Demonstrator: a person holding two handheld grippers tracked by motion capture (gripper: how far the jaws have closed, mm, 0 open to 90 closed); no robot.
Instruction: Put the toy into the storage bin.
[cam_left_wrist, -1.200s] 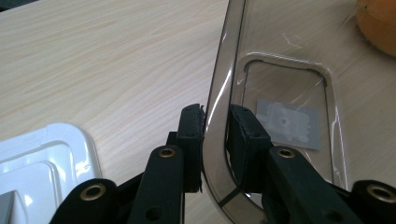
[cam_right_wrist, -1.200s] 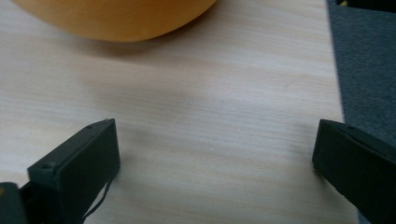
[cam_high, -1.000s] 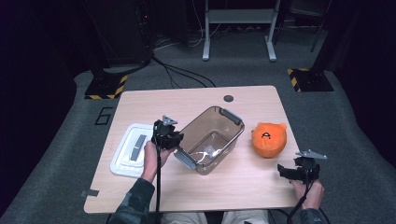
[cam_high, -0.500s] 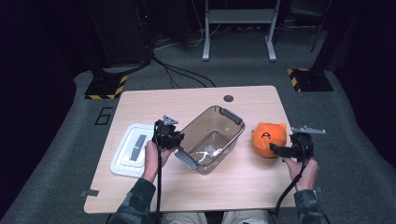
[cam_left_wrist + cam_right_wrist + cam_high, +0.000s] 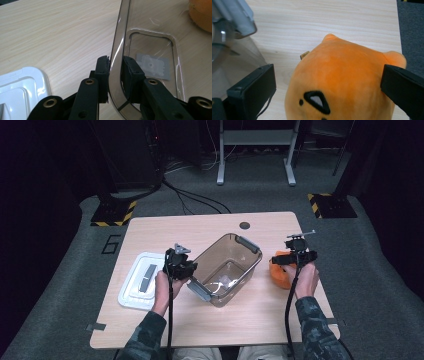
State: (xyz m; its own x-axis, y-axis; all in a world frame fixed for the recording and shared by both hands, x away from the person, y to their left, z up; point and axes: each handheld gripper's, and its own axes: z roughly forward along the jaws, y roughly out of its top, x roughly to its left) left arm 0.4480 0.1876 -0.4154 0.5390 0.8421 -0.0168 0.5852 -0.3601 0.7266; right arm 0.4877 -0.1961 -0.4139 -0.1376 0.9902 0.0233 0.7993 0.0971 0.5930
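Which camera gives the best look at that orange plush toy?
The right gripper view: the plush sits close up between open jaws, face markings visible. The high view shows it small, partly behind the right gripper. The left gripper view catches an orange edge.

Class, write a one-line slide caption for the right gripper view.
Open right gripper straddles an orange plush toy beside the clear bin.

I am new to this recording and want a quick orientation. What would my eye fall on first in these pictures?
First, the orange plush at the table's right side, with the right gripper open around it. Next, the clear brown tub in the middle, its wall pinched by the left gripper. A white lid lies flat to the left.
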